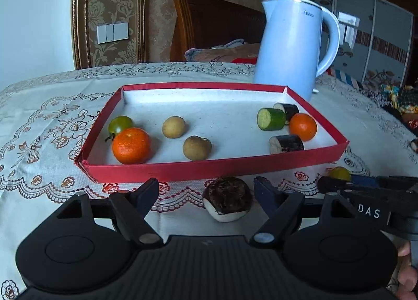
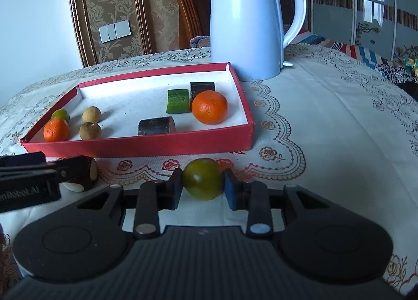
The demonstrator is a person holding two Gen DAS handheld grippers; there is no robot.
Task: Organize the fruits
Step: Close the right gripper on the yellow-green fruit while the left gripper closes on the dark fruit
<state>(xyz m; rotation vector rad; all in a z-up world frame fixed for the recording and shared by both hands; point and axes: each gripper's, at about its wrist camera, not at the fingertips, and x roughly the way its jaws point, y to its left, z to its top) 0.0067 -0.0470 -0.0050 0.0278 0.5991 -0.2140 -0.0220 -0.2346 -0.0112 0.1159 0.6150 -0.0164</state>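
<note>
A red tray (image 1: pixel 214 168) (image 2: pixel 146 147) holds two oranges (image 1: pixel 131 145) (image 2: pixel 209 107), a green tomato (image 1: pixel 119 124), two brown longans (image 1: pixel 197 147), a cucumber piece (image 1: pixel 271 119) and two dark cut pieces (image 1: pixel 286 143). My left gripper (image 1: pixel 206 191) is open around a dark brown chunk with a white cut face (image 1: pixel 226 198) on the cloth in front of the tray. My right gripper (image 2: pixel 203 187) is shut on a green tomato (image 2: pixel 203 178) just before the tray's front wall; that tomato also shows in the left wrist view (image 1: pixel 339 173).
A pale blue kettle (image 1: pixel 292 46) (image 2: pixel 248 22) stands behind the tray's right end. The table has a lace-patterned cloth (image 2: pixel 326 122). A wooden chair (image 1: pixel 209 22) is behind the table. The two grippers sit side by side.
</note>
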